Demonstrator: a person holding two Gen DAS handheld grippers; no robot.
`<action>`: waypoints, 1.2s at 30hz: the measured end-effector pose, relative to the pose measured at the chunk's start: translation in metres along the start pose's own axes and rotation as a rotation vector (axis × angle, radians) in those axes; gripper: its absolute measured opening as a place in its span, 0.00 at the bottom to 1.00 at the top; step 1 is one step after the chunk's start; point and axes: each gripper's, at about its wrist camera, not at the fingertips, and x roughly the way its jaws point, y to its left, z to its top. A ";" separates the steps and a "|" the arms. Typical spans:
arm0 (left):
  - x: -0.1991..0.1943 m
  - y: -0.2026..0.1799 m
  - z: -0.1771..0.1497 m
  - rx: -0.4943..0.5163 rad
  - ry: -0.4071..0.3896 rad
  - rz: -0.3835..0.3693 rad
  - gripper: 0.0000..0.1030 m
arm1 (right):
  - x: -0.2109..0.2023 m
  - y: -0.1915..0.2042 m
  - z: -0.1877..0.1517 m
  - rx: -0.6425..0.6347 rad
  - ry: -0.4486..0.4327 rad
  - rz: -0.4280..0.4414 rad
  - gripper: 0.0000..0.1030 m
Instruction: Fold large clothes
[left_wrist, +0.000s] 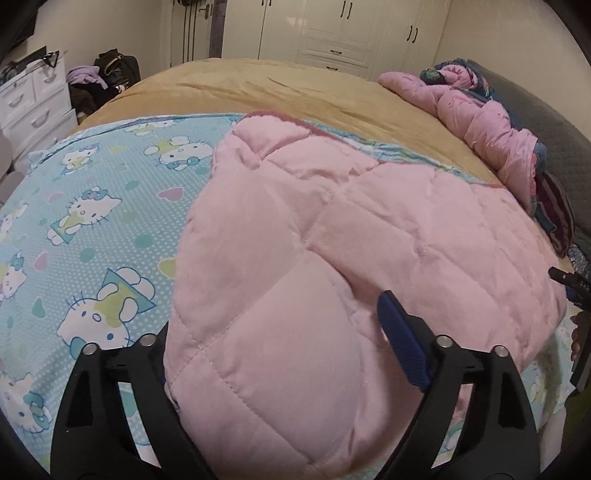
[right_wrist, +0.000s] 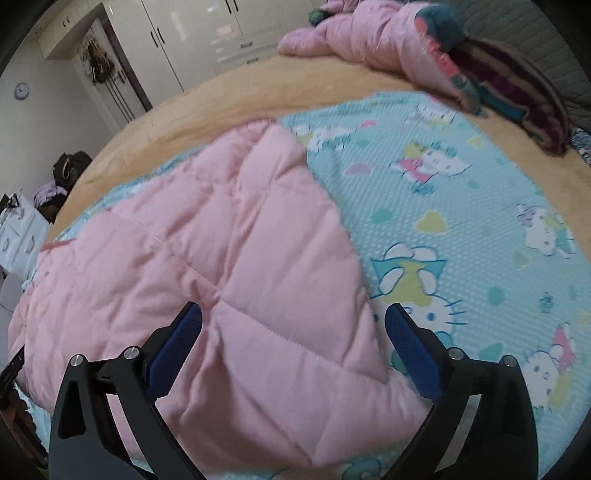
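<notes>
A large quilt lies on the bed, its pink quilted side (left_wrist: 332, 236) folded over its light-blue cartoon-cat side (left_wrist: 92, 206). My left gripper (left_wrist: 280, 325) is open, its jaws wide apart, with the near pink fold bulging up between them; only its right blue pad (left_wrist: 402, 339) shows, the left one is hidden by the quilt. My right gripper (right_wrist: 295, 325) is open and straddles the near corner of the pink fold (right_wrist: 229, 280), next to the blue printed side (right_wrist: 443, 206). Neither gripper pinches the cloth.
A tan bed cover (left_wrist: 295, 88) lies under the quilt. A crumpled pink jacket and striped clothes (left_wrist: 491, 133) are heaped by the dark headboard (left_wrist: 569, 155). White drawers (left_wrist: 33, 99) and bags stand at the left, wardrobes (left_wrist: 340, 29) behind.
</notes>
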 end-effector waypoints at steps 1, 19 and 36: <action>-0.004 -0.001 0.001 0.001 -0.008 0.008 0.92 | -0.006 0.000 -0.001 -0.003 -0.009 0.005 0.96; -0.107 -0.047 -0.020 0.052 -0.153 0.022 0.91 | -0.110 0.036 -0.037 -0.156 -0.124 0.116 0.96; -0.153 -0.082 -0.125 0.047 -0.226 0.015 0.91 | -0.171 0.079 -0.156 -0.262 -0.313 0.160 0.96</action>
